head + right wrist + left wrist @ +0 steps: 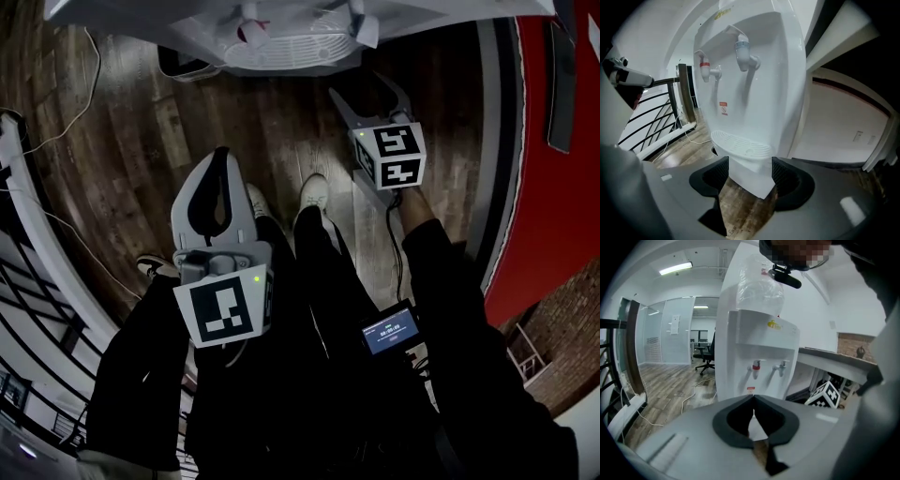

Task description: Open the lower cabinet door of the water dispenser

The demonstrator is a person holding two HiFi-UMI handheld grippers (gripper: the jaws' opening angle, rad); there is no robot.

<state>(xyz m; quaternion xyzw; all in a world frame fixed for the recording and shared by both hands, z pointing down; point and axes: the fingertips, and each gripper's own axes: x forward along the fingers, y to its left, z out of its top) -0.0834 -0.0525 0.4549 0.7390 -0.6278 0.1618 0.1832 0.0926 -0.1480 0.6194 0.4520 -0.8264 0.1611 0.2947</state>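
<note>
The white water dispenser [759,357] stands ahead with a clear bottle [759,287] on top and red and blue taps. In the head view only its drip tray [291,47] shows, at the top edge. My right gripper [370,94] is open and points at the dispenser from a short way off. In the right gripper view the drip tray [740,145] and the white lower cabinet [752,176] beneath it show between the spread jaws of my right gripper [750,180], with no contact seen. My left gripper [221,152] is held lower and further back. My left gripper [753,399] is shut on nothing.
The floor is wood, with cables [66,112] trailing at the left beside a curved railing [28,234]. A red wall [553,187] runs along the right. The person's shoes [314,192] are below the dispenser. An office chair [707,357] stands far back.
</note>
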